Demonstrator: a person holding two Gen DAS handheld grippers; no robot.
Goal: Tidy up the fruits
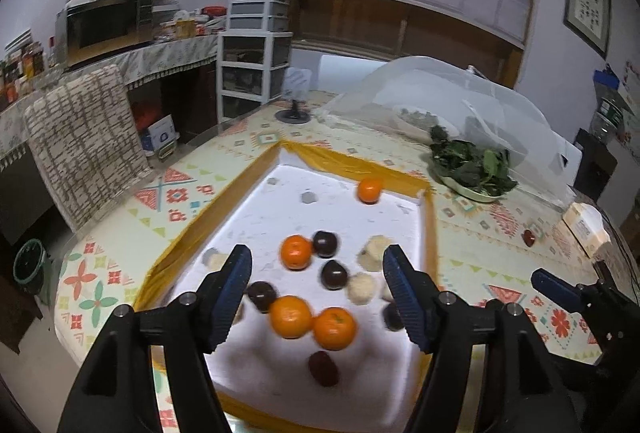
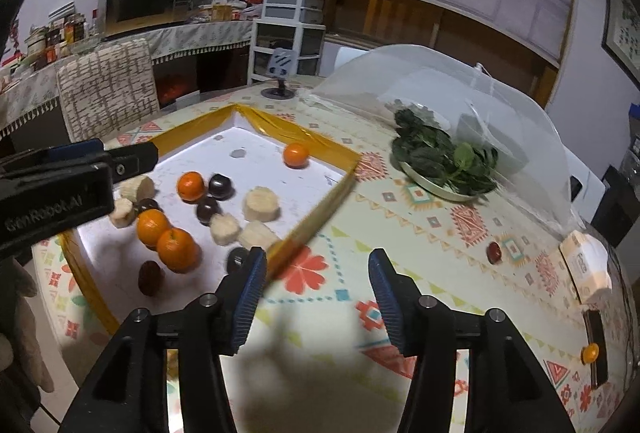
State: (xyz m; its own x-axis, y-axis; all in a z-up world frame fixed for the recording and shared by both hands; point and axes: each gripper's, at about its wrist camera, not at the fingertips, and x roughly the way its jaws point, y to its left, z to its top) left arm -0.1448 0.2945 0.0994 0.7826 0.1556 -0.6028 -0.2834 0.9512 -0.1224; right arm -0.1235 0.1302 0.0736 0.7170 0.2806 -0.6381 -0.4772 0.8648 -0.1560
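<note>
Left tongs [image 1: 316,269] are spread apart with nothing between the blue pads, hovering over the near half of the white shallow tray with yellow taped rim [image 1: 430,229]. Framed between those pads lie the fruits: a round orange mandarin [image 1: 296,252] towards the tray's middle, two more mandarins touching each other [image 1: 312,322] nearer the tray's front edge, and dark purple round fruits [image 1: 334,274] scattered among them. Pale cream banana-like chunks [image 1: 362,287] sit towards the tray's right side. One lone mandarin [image 1: 369,190] rests close to the tray's far rim.

Right tongs [image 2: 318,283] also stand apart and empty, off the tray's right edge, over the patterned tabletop [image 2: 420,233]; the tray's corner lies just beside the left pad. A small dark red fruit [image 2: 494,253] lies on the tabletop well to the right of the tray, and a dish of dark leafy greens [image 2: 444,161] sits beyond the tray's right corner.
</note>
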